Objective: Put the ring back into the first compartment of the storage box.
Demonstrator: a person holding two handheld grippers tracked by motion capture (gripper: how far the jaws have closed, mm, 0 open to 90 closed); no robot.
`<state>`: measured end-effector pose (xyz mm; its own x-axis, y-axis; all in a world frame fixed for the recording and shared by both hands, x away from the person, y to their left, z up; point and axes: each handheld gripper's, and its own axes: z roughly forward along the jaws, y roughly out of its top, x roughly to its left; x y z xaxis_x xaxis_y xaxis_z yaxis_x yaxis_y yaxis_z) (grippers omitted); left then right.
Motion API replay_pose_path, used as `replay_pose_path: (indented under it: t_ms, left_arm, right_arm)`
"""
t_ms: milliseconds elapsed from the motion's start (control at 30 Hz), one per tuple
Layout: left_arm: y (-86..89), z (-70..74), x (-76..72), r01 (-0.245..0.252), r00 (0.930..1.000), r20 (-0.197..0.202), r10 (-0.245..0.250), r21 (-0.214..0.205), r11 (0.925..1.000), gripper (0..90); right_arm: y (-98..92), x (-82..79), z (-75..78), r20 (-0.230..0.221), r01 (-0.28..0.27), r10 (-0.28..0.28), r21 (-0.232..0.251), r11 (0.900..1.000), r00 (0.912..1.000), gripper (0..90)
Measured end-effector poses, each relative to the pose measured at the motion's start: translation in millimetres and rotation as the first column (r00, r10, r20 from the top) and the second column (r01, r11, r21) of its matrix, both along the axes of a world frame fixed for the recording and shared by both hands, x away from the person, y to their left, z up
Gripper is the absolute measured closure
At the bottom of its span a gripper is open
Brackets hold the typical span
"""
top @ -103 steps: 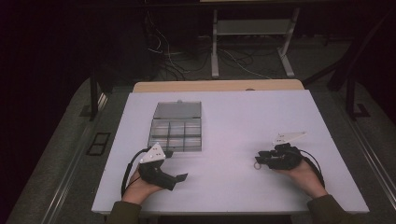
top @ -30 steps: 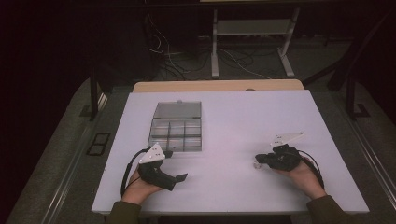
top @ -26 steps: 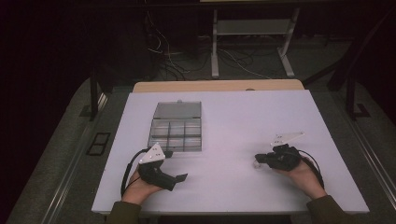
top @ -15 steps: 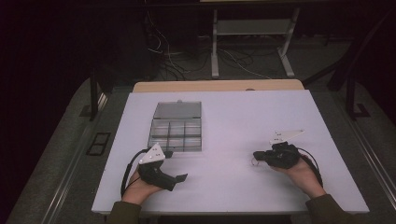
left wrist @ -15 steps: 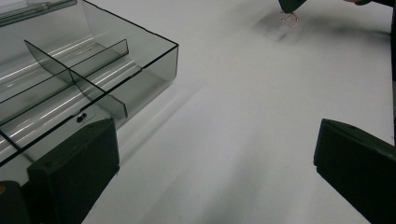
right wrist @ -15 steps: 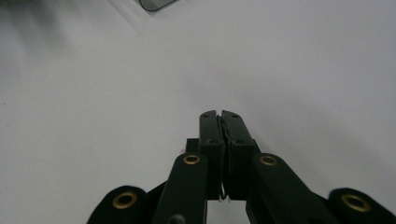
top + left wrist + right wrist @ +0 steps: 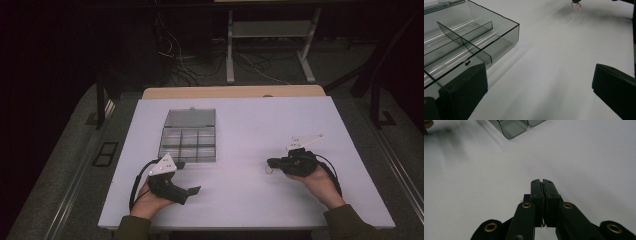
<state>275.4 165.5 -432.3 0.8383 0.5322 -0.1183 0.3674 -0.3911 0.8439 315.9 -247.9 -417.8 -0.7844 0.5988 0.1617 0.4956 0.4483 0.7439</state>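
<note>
A small ring (image 7: 268,169) dangles from the right gripper (image 7: 274,163), jaws pinched shut on it and now edged left toward the compartment box (image 7: 188,135); left gripper (image 7: 192,190) gapes empty.

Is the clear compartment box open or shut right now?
Open. The compartment box has its lid laid back flat behind it, and the left claw view looks straight down onto bare dividers with nothing covering them.

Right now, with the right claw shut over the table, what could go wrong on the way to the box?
1. The small ring seems pinched only at the very tip of the right claw; a jolt could shake it loose.
2. The box has low dividers, so a dropped ring might bounce out.
3. The open left claw sits close to the box wall and could nudge it.
</note>
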Motion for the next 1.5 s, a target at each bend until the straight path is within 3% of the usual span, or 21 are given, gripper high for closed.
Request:
replay_pose_path:
  t_ms: [1500]
  left_arm:
    - [1.0, 0.0, -1.1, 0.006, 1.0, 0.007, -0.006, -0.005, 1.0, 0.0]
  right_arm:
    - [31.7, 24.5, 12.5, 0.01, -0.036, 0.035, 0.052, 0.998, 0.9993, 87.2]
